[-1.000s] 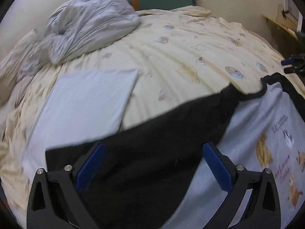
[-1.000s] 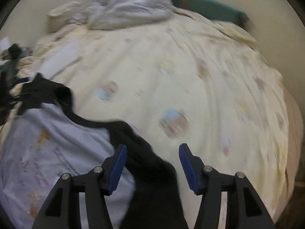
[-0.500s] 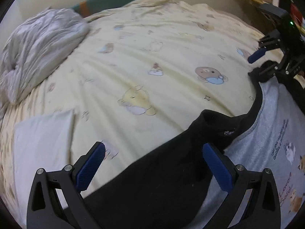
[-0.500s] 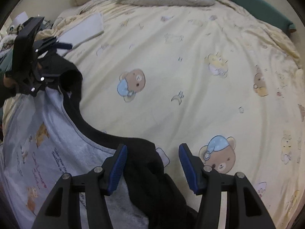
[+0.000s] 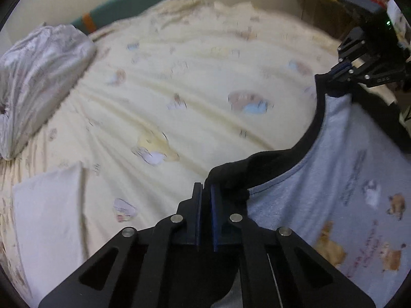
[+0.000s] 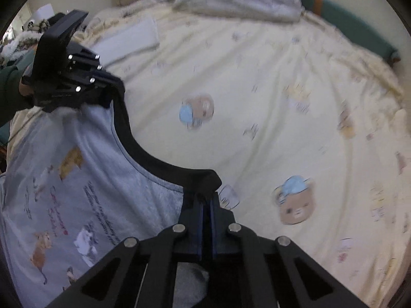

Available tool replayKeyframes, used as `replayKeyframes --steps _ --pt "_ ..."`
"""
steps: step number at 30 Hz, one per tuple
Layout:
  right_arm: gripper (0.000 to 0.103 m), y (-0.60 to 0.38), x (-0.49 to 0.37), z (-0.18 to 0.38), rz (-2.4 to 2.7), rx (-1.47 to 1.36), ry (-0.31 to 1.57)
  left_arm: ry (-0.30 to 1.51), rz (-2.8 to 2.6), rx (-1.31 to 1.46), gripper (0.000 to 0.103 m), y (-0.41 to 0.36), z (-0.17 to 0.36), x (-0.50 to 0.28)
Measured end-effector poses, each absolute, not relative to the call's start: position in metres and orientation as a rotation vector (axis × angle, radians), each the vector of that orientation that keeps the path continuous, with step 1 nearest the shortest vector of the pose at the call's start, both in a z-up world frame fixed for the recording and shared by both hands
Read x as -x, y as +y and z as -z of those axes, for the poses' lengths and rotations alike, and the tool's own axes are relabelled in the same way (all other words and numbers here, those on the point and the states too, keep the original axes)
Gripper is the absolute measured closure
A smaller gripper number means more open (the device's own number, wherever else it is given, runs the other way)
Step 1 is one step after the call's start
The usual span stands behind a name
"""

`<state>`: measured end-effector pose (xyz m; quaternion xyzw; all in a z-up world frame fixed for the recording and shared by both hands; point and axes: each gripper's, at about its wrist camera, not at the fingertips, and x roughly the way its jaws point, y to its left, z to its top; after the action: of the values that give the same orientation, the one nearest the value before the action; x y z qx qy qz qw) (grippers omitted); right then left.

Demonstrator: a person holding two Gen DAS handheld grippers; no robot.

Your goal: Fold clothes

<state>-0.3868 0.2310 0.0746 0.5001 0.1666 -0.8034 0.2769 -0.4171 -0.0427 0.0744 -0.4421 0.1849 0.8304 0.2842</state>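
A light grey shirt [image 5: 354, 200] with a black collar, black sleeves and cartoon animal prints hangs between my two grippers above the bed. My left gripper [image 5: 205, 192] is shut on the black shoulder fabric next to the collar. My right gripper [image 6: 206, 201] is shut on the black fabric at the other shoulder. The shirt front [image 6: 64, 187] faces the right wrist camera. Each gripper shows in the other's view: the right one [image 5: 341, 73] at upper right, the left one [image 6: 102, 95] at upper left. The collar sags in a curve between them.
The bed has a pale yellow sheet [image 5: 192, 89] with bear prints. A crumpled grey duvet [image 5: 38, 77] lies at the head. A folded white garment [image 5: 48, 218] lies on the sheet at the left. A teal headboard [image 5: 128, 5] runs along the wall.
Both grippers were open over the shirt and have closed on its shoulders. The shirt has come up off the bed and now hangs stretched between them.
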Motion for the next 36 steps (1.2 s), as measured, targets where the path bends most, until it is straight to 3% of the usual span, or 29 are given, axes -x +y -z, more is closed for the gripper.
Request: replayKeyframes --steps 6,9,17,22,24,26,30,36 --pt "0.1 0.232 0.392 -0.122 2.357 -1.189 0.517 0.296 -2.471 1.087 0.099 -0.078 -0.12 0.431" --pt "0.101 0.218 0.406 -0.124 2.43 -1.177 0.588 0.324 -2.543 1.092 0.099 -0.079 -0.122 0.443" --pt "0.101 0.207 0.481 -0.086 2.561 -1.249 0.723 0.36 -2.795 1.176 0.103 -0.085 -0.096 0.509" --pt "0.099 0.209 0.507 -0.058 2.543 -1.356 0.621 0.212 -2.772 1.338 0.103 -0.104 -0.069 0.535" --pt "0.087 0.208 0.511 -0.049 2.488 -1.405 0.58 0.243 -2.741 1.301 0.102 -0.097 -0.067 0.526" --pt "0.039 0.212 0.509 -0.052 2.478 -1.412 0.55 0.23 -2.711 1.31 0.102 -0.093 -0.065 0.515" --pt "0.036 0.232 0.494 -0.08 2.512 -1.377 0.474 0.217 -2.644 1.314 0.102 -0.08 -0.07 0.482" --pt "0.036 0.289 0.401 -0.121 2.449 -1.382 0.258 0.002 -2.475 1.281 0.102 -0.067 -0.084 0.372"
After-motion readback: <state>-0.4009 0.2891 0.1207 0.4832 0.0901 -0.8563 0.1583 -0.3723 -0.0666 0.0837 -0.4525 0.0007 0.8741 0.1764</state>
